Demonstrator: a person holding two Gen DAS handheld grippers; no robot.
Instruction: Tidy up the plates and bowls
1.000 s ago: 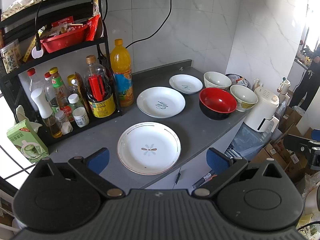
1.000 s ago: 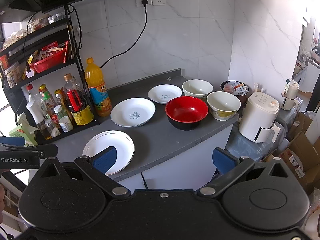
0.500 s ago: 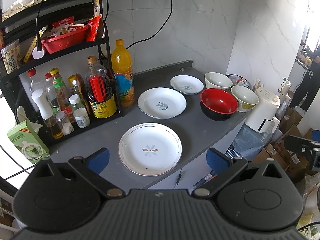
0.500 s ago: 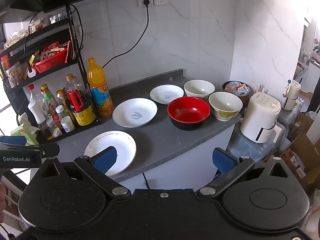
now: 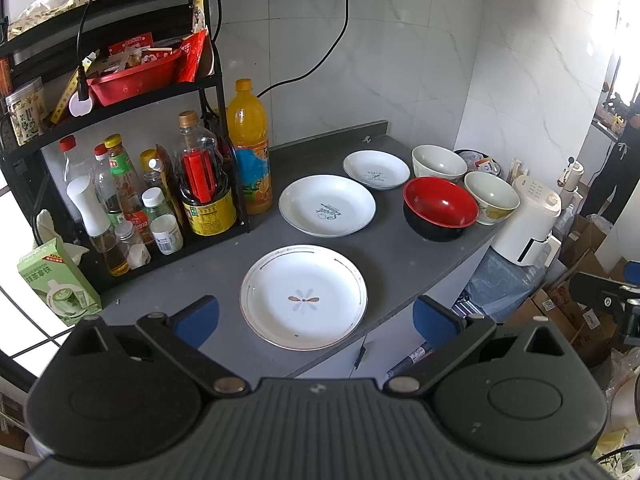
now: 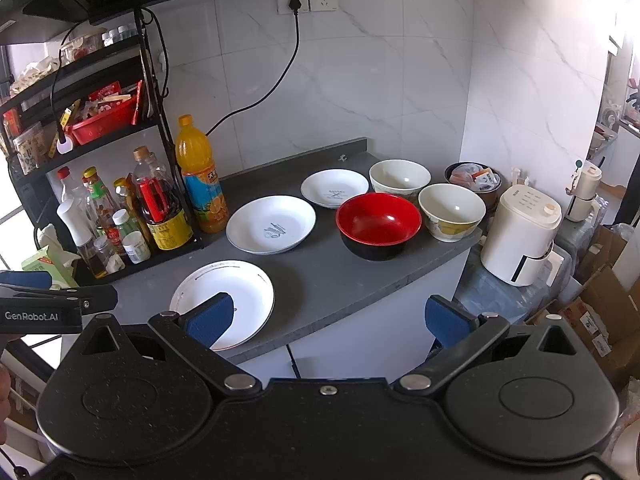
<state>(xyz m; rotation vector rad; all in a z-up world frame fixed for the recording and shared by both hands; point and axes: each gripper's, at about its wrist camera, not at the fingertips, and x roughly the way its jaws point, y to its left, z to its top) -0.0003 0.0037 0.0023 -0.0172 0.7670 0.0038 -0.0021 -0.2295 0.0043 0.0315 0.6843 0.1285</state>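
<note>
left gripper (image 5: 316, 318): held spread, empty, above gold-rimmed plate (image 5: 303, 297) | right gripper (image 6: 328, 318): held spread, empty | bench (image 6: 320, 280): three plates, red bowl (image 6: 378, 224), two cream bowls set apart

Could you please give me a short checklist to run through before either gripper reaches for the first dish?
1. Left gripper open and empty: ok, jaws spread wide with nothing between them.
2. Right gripper open and empty: ok.
3. Gold-rimmed plate free to lift: ok, it lies alone near the counter's front edge.
4. Plates not yet stacked: ok, the middle plate and small plate lie apart.
5. Red bowl has room around it: not ok, it looks very close to the yellow-patterned bowl.
6. Bowls empty: ok for the red bowl, the yellow-patterned bowl and the back white bowl.
</note>
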